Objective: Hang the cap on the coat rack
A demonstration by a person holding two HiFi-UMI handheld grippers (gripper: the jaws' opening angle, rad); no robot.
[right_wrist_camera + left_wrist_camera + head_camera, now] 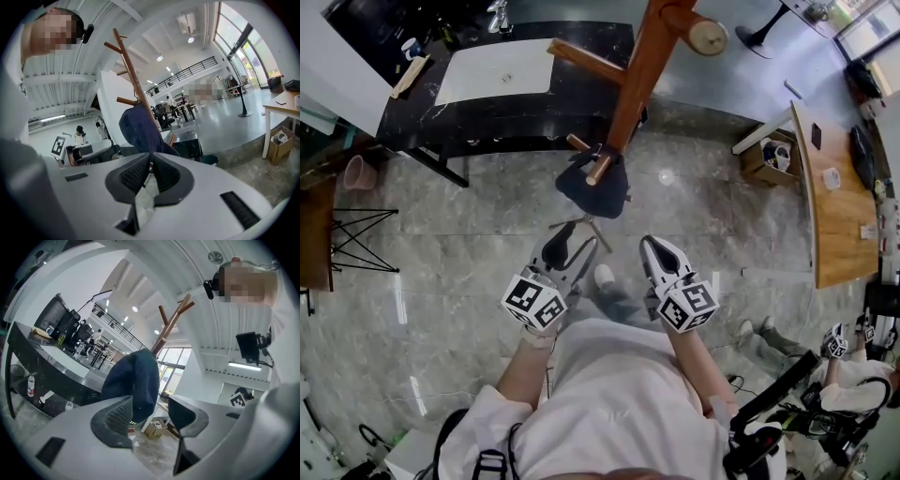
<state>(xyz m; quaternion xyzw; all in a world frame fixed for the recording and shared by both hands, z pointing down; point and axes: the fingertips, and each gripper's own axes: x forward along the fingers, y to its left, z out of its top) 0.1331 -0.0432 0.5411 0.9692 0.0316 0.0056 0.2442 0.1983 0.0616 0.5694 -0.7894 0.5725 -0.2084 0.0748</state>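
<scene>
A dark navy cap [592, 183] hangs on a low peg of the wooden coat rack [639, 70], just ahead of both grippers. My left gripper [567, 246] is below and slightly left of the cap, its jaws open and empty. In the left gripper view the cap [133, 380] hangs free beyond the spread fingertips of the left gripper [150, 406], with the rack [169, 326] rising behind. My right gripper [661, 251] is to the cap's lower right, shut on nothing. Its own view shows the right gripper [151, 161] with pads together, and the cap [138, 129] on the rack [131, 70] beyond.
A black counter with a white sink [497, 70] stands behind the rack. At the right are a wooden table [839, 206] and a cardboard box [769, 155]. A black wire stand [356, 239] is at the left. Another person [853, 366] sits at lower right.
</scene>
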